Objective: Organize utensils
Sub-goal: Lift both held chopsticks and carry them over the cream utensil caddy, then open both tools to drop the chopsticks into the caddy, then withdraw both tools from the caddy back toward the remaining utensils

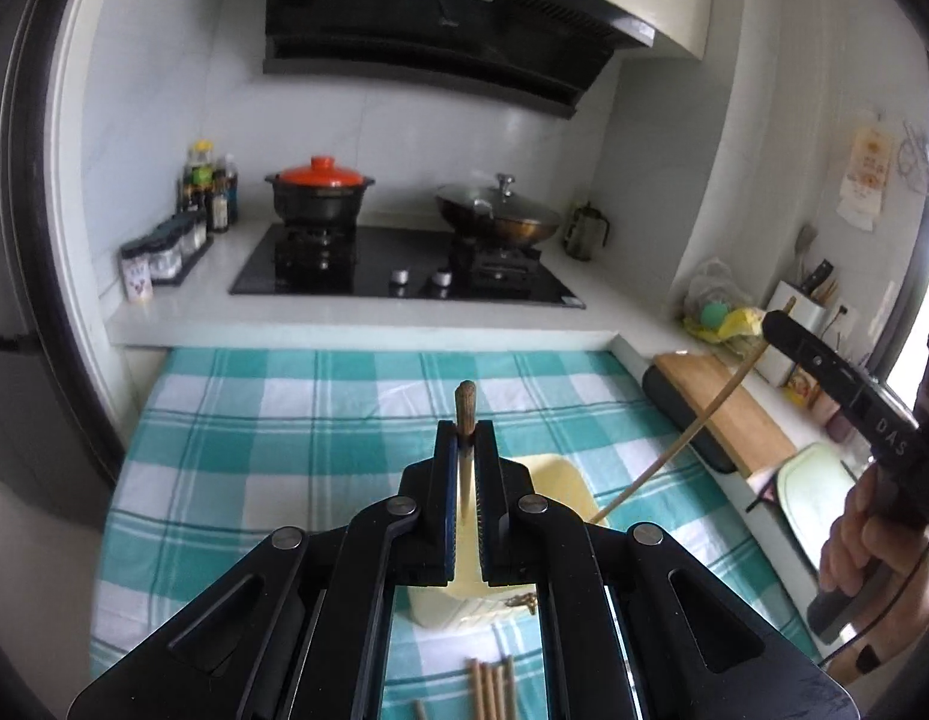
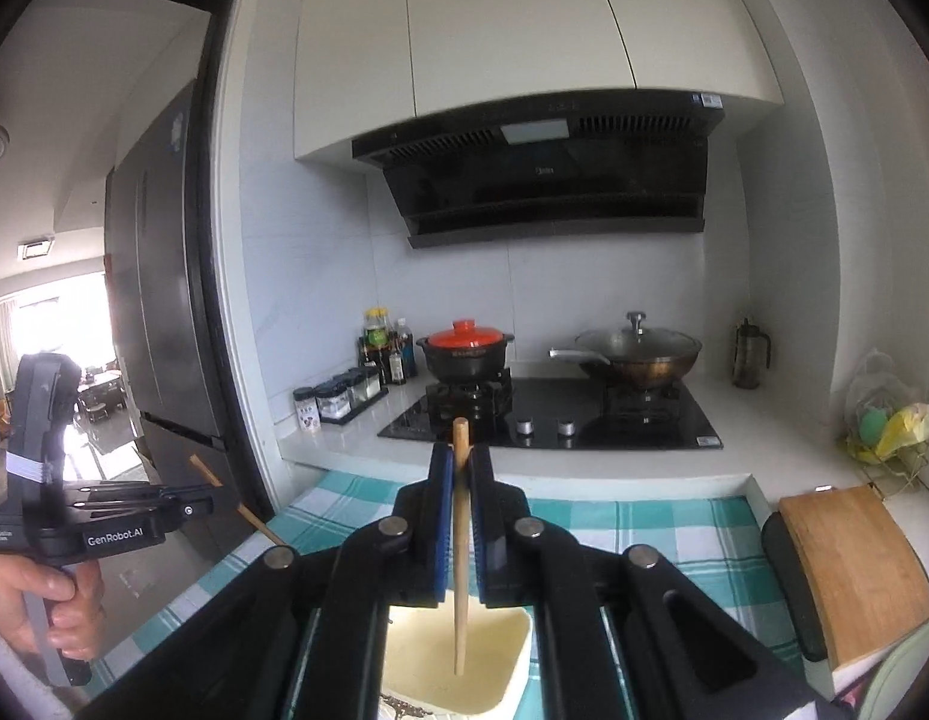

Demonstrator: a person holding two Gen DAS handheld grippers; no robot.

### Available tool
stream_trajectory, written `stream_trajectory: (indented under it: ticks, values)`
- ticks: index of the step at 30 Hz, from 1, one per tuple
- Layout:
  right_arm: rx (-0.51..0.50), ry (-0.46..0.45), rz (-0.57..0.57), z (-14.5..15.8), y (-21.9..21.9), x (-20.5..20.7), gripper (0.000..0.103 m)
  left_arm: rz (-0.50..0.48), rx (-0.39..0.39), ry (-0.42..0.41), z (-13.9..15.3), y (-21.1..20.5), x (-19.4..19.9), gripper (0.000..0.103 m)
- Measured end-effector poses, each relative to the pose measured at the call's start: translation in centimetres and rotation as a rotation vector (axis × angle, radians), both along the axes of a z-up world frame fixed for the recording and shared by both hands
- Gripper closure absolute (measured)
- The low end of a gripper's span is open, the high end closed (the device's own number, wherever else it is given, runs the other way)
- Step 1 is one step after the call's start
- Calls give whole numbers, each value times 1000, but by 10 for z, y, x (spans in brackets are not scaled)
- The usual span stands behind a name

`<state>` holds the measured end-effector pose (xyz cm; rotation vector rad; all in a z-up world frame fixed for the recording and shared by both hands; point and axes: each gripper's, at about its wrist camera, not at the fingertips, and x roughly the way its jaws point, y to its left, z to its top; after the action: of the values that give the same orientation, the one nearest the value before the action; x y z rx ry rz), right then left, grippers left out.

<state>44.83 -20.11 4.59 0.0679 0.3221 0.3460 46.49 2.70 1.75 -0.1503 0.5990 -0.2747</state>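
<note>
My left gripper is shut on a wooden chopstick, which stands up between the jaws above a cream rectangular box on the checked cloth. My right gripper is shut on another wooden chopstick, its lower end hanging over the open cream box. That chopstick also shows in the left wrist view, slanting down to the box. Several more chopsticks lie on the cloth near me. The left gripper also shows in the right wrist view.
A teal checked cloth covers the table. Behind it are a hob with an orange-lidded pot and a wok. A wooden cutting board and a utensil holder stand right. Seasoning jars stand left.
</note>
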Motion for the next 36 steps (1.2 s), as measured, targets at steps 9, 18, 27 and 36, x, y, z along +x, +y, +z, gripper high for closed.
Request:
stream_trajectory:
  ticks: [9, 18, 27, 36]
  values:
    - [8, 284, -27, -79, -9, 76, 95, 20, 4, 227, -72, -11, 46, 99]
    - [-5, 162, -65, -46, -28, 24, 43, 96, 52, 99, -39, 15, -1, 18]
    - [-24, 207, -35, -65, -64, -119, 43, 132, 189, -10, -78, 49, -154, 4]
    - [-143, 263, -135, -161, -52, -256, 43, 102, 177, 115, -149, 16, -255, 4]
